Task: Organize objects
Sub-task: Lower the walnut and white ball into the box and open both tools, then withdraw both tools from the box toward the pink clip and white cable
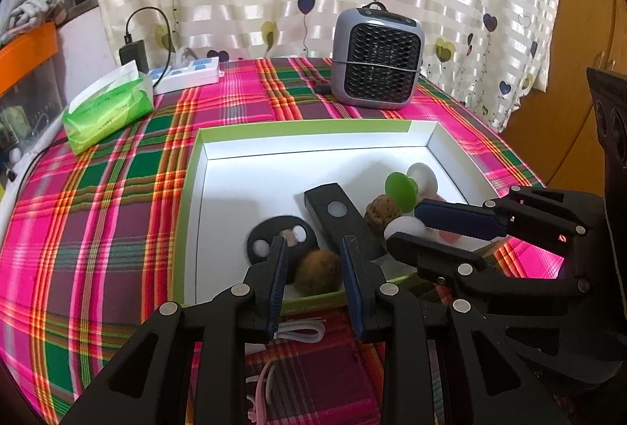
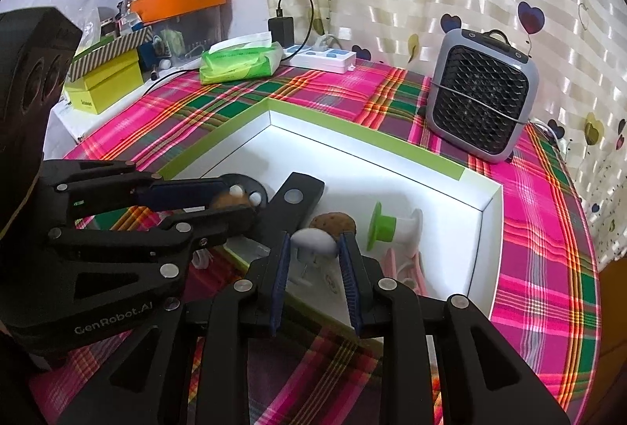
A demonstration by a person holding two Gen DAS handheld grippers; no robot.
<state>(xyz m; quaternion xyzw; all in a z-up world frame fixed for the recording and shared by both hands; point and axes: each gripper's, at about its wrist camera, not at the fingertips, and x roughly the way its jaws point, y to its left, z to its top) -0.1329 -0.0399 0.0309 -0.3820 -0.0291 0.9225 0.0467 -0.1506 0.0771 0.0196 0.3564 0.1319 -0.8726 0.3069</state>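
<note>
A shallow white box with a green rim (image 1: 305,129) (image 2: 352,138) lies on the plaid table. In it are a black disc (image 1: 266,233), a long black bar (image 1: 333,213) (image 2: 298,201), a brown walnut (image 1: 317,270) (image 2: 229,200), a second walnut (image 1: 382,209) (image 2: 333,223), a white egg-shaped piece (image 1: 403,227) (image 2: 315,240) and a green-and-white spool (image 1: 407,186) (image 2: 392,227). My left gripper (image 1: 313,252) (image 2: 235,209) is open around the brown walnut at the box's near edge. My right gripper (image 2: 315,244) (image 1: 407,225) is open, its fingers either side of the white egg-shaped piece.
A grey fan heater (image 1: 376,58) (image 2: 484,99) stands behind the box. A green tissue pack (image 1: 107,107) (image 2: 241,62) and a white power strip (image 1: 188,74) (image 2: 321,58) lie at the back left. White and pink cables (image 1: 290,335) lie on the cloth before the box.
</note>
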